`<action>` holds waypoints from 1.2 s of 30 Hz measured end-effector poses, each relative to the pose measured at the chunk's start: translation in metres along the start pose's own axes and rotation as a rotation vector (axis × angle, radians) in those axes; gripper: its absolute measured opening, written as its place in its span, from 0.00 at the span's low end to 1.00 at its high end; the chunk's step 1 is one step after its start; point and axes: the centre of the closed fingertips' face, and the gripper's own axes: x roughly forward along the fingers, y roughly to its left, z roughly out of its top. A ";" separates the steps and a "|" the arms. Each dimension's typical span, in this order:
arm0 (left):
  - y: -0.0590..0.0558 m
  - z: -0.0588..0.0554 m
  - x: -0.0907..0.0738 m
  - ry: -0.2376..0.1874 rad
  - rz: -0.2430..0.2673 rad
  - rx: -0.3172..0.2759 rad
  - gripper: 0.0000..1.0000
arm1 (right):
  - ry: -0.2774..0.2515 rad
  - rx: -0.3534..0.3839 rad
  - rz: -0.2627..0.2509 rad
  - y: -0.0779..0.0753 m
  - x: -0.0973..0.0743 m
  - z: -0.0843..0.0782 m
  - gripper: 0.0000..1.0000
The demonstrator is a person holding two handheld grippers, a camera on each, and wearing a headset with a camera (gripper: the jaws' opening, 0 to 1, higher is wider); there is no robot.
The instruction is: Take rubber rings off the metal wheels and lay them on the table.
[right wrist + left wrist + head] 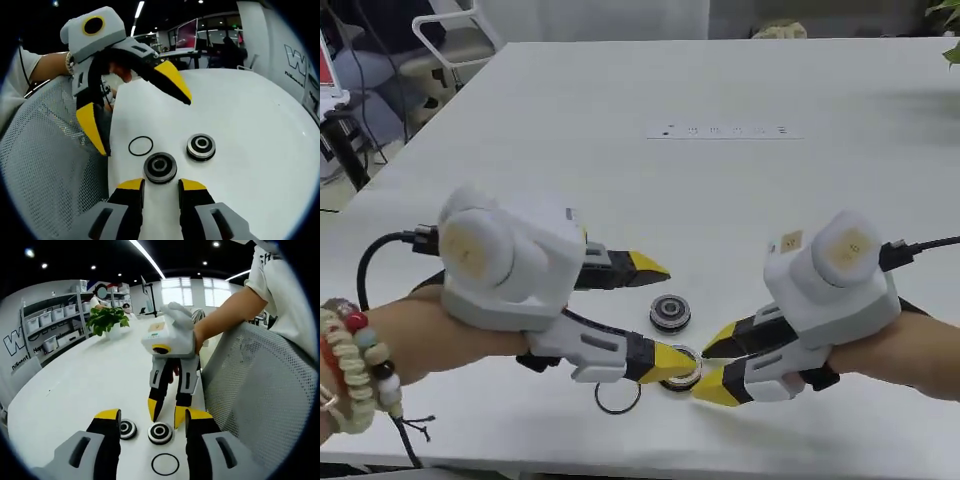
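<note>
The left gripper (667, 314) is spread wide and the right gripper (718, 367) is released, neither grasping anything. One rubber ring (618, 398) lies flat on the table (740, 200), beside two metal wheels (160, 167) between the grippers.

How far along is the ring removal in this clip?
Done: one rubber ring lies loose on the table. In hand: nothing is gripped; left gripper and right gripper, both open, flank the nearer wheel. Remaining: that wheel and the farther wheel, though which still wears a ring I cannot tell.
</note>
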 end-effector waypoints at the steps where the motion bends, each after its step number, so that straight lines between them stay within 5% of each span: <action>1: 0.000 -0.002 0.001 0.004 -0.001 -0.002 0.47 | 0.001 -0.001 -0.001 0.000 0.000 0.000 0.25; 9: 0.005 -0.023 0.012 0.030 0.034 -0.012 0.36 | 0.010 -0.009 0.000 0.001 0.002 -0.002 0.24; 16: -0.009 -0.040 0.023 0.082 -0.022 0.006 0.28 | 0.007 -0.014 0.000 0.001 0.002 -0.001 0.24; 36: -0.012 -0.047 0.026 0.041 -0.056 -0.086 0.10 | 0.008 -0.023 0.000 0.002 0.004 -0.001 0.23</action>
